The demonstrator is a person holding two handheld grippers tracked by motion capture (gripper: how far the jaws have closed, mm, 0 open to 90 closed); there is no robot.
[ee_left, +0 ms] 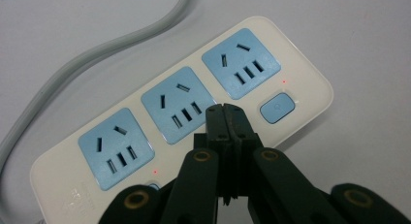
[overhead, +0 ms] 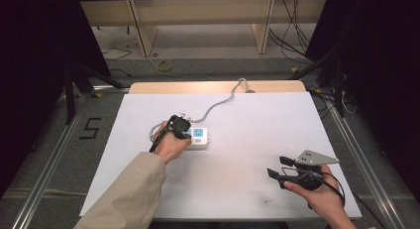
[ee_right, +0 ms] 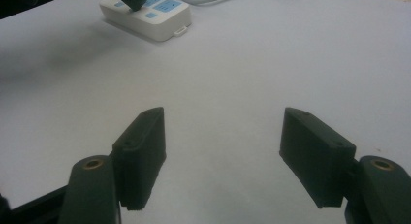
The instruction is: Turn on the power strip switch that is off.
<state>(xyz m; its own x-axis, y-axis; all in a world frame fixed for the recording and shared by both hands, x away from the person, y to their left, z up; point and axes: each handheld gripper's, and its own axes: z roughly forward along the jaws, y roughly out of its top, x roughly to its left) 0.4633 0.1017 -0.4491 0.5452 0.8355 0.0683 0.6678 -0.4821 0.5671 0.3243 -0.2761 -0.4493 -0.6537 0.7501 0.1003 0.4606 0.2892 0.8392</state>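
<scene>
Left gripper: jaws closed together, empty, tips over power strip between its middle socket and blue switch | power strip: mid-table, grey cable running off behind it | right gripper: jaws apart, empty, well apart from power strip, nearer the person

power strip | white, three blue sockets | flat on table
</scene>
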